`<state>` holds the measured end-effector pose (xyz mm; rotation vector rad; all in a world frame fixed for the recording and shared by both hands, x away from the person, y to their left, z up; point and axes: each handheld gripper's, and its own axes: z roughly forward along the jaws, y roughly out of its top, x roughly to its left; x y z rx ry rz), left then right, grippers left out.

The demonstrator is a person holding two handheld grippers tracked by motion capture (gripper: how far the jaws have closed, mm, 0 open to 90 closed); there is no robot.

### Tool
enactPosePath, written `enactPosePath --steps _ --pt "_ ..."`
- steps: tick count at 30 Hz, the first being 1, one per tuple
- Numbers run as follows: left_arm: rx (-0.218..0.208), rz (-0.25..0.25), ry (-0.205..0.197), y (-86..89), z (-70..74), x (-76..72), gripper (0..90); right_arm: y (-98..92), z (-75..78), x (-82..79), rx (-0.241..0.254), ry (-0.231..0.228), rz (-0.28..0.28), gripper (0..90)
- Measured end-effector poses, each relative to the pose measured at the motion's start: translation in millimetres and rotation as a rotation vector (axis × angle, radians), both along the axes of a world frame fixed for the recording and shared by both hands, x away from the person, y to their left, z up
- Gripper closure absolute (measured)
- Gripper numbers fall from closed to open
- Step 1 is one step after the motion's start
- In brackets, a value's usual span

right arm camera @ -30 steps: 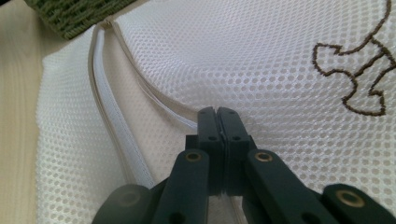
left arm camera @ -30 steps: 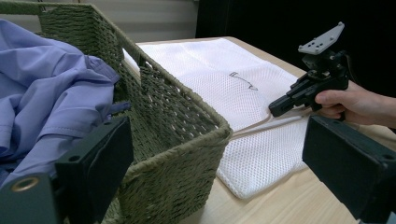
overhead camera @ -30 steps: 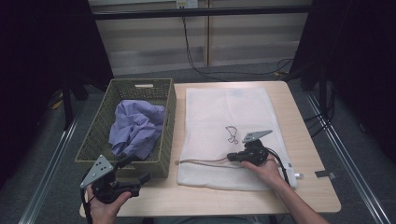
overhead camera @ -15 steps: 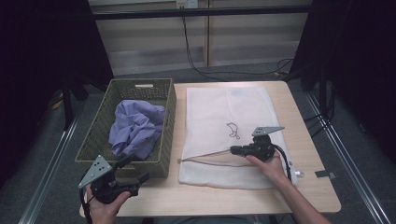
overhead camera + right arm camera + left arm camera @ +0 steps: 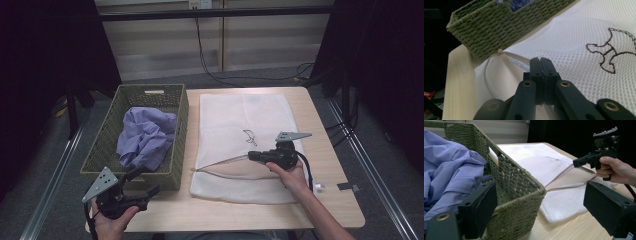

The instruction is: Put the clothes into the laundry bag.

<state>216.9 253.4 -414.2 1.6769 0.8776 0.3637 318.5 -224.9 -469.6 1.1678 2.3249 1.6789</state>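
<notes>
Mesh laundry bag [image 5: 245, 145] is lying flat on the table [image 5: 330, 200] beside the basket [image 5: 107, 145]; your right gripper [image 5: 251, 156], pinching its upper edge, is lifting, widening the mouth. Your left gripper [image 5: 147, 184] is waiting, jaws spread.

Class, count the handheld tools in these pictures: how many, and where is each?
2. The left tool is by the green basket's near corner; the right tool is over the white mesh bag, pinching its opening edge.
</notes>
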Motion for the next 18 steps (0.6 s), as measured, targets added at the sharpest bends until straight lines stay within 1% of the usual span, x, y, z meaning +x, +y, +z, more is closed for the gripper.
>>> enactPosePath --steps 1,2,6,7,11,13,16,17,18 --pt "-0.003 0.001 0.003 0.4 0.1 -0.2 12.8 -1.2 3.4 0.2 0.014 -0.004 -0.013 89.6" --pt "-0.01 0.002 0.006 0.7 0.1 -0.7 13.9 -1.8 4.9 0.6 0.019 -0.009 -0.014 89.6" --pt "-0.005 -0.002 0.005 1.2 0.1 -1.1 13.9 -2.0 9.5 1.8 0.023 -0.015 -0.017 89.6" --pt "-0.009 0.001 0.007 1.1 0.2 -1.1 13.9 -2.6 12.1 2.9 0.024 -0.022 -0.016 89.6" --pt "-0.01 0.002 0.008 1.5 0.1 -0.4 13.9 -4.0 16.0 4.9 0.03 -0.025 -0.023 89.6" --pt "-0.01 0.002 0.007 1.7 0.1 -0.4 13.8 -4.2 21.4 7.0 0.041 -0.037 -0.029 89.6" --pt "-0.009 0.003 0.007 1.6 -0.1 0.2 13.8 -4.1 25.6 8.7 0.044 -0.047 -0.029 89.6" --pt "-0.008 0.009 0.009 1.4 -0.3 0.6 13.4 -4.5 30.3 10.4 0.046 -0.06 -0.034 89.6" --pt "-0.001 0.008 0.014 1.9 -0.2 1.1 13.4 -4.5 30.3 10.4 0.046 -0.06 -0.034 89.6"
